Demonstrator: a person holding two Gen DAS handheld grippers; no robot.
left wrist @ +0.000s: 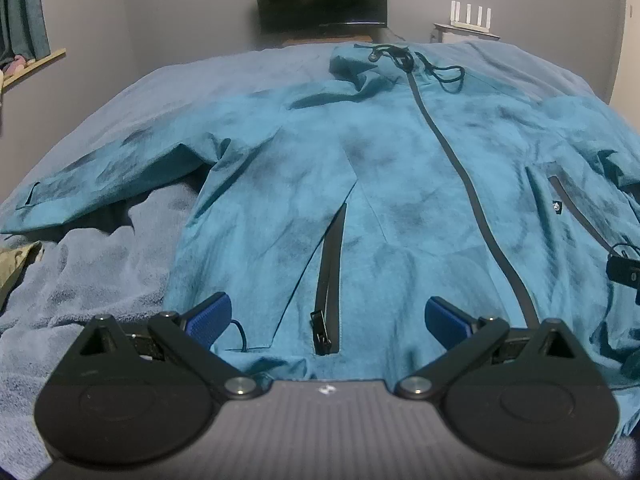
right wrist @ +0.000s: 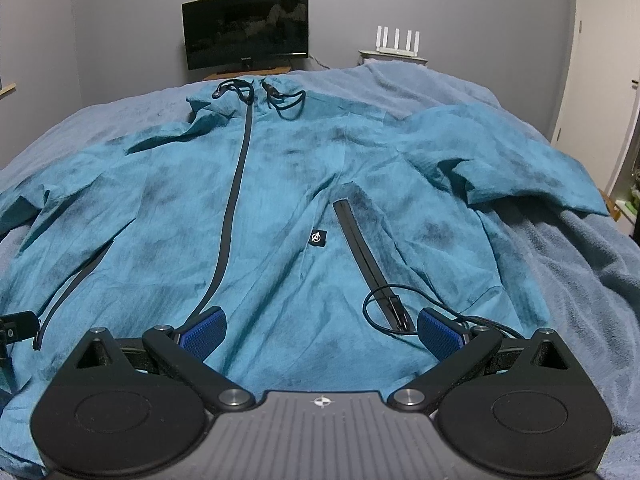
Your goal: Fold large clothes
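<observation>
On the bed (left wrist: 100, 128), a teal jacket (left wrist: 360, 184) lies spread flat, front up.
Nothing folded yet: both sleeves out, zipper closed (hood cords loose at the collar). Left gripper (left wrist: 328, 318) and right gripper (right wrist: 322, 330) hover at the hem, fingers wide, holding nothing.

A home bedroom: blanket-covered bed (right wrist: 520, 92), monitor (right wrist: 246, 28), router (right wrist: 398, 42), curtain (left wrist: 24, 8).
</observation>
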